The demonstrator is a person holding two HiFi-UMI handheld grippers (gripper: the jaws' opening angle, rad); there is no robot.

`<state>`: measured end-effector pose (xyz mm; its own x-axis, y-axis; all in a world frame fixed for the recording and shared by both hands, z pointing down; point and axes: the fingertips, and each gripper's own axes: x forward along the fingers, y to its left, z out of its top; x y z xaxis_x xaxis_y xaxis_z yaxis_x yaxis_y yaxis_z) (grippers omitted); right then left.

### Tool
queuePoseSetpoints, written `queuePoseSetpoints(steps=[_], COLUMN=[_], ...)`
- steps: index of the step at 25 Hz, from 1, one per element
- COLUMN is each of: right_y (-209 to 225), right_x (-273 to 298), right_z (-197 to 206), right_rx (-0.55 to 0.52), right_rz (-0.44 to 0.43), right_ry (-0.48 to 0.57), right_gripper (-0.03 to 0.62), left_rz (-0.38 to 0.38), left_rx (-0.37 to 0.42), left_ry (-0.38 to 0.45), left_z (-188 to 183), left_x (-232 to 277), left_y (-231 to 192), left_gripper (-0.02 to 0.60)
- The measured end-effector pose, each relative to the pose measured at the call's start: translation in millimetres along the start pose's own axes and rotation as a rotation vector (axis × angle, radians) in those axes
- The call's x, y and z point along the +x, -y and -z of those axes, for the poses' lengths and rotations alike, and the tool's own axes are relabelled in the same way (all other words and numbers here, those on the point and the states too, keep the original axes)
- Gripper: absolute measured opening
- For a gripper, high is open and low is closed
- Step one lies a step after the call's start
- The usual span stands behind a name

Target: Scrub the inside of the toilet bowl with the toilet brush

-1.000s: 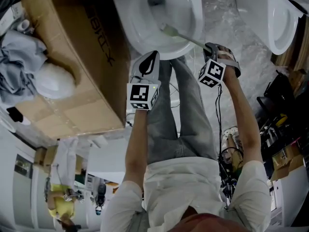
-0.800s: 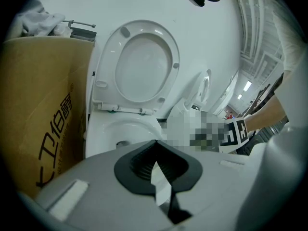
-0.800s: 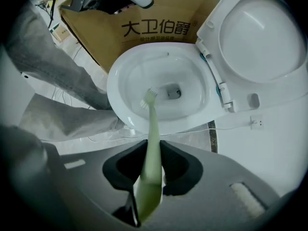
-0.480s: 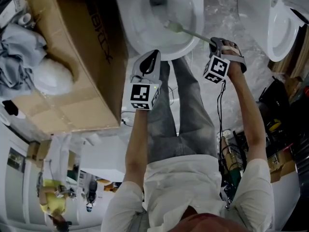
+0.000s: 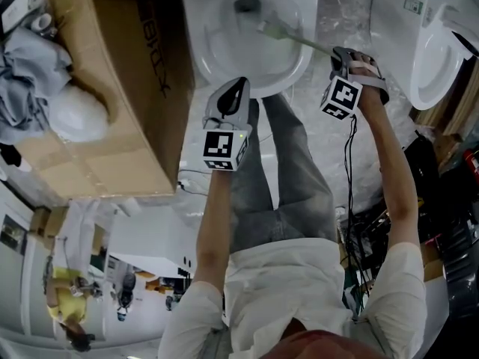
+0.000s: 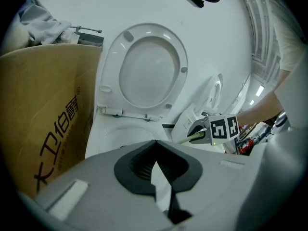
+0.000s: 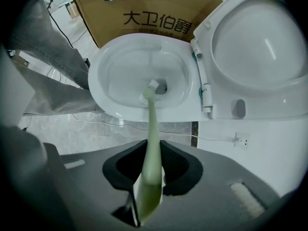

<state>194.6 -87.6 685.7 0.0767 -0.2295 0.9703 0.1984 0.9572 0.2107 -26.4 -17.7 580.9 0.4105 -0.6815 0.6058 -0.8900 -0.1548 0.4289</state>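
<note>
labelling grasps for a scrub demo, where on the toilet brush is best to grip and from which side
Grip the toilet brush by the wide end of its green handle, where the right gripper is shut on it. Come over the near side rim of the toilet bowl, jaws along the shaft: the bristle head sits down by the drain and the shaft thins toward it.
</note>
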Motion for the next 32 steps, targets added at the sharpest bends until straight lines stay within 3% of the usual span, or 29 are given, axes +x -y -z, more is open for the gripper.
queuePoseSetpoints(steps=[5,10,21,27,32], right_y=[25.7,38.3,61.2,79.0,88.8], right_x=[7.8,14.2,19.1,12.0,5.3], right_z=[8.1,13.8,-4.0,-30.8,-57.1], right_rx=[0.010,0.096,0.431,0.656,0.777], right_rz=[0.040,0.025,-0.092,-0.142,-0.165], right_ry=[-0.015,-0.042,-0.070,-0.006,0.059], right_gripper=[0.084,0.084,0.086,0.087,0.091], left_rz=[-0.012,-0.022,-0.028,-0.028,-0.028], left_rx=[-0.013,-0.021,-0.034,-0.042,-0.047], left_ry=[0.002,0.003,0.004,0.003,0.005], left_z=[-2.9,-4.5,-7.8,-7.8,-7.7], left_x=[7.3,10.4,10.4,6.5,2.0], left_y=[5.0,5.5,-0.5,-6.6,-11.9], left_gripper=[0.018,0.018,0.018,0.018,0.018])
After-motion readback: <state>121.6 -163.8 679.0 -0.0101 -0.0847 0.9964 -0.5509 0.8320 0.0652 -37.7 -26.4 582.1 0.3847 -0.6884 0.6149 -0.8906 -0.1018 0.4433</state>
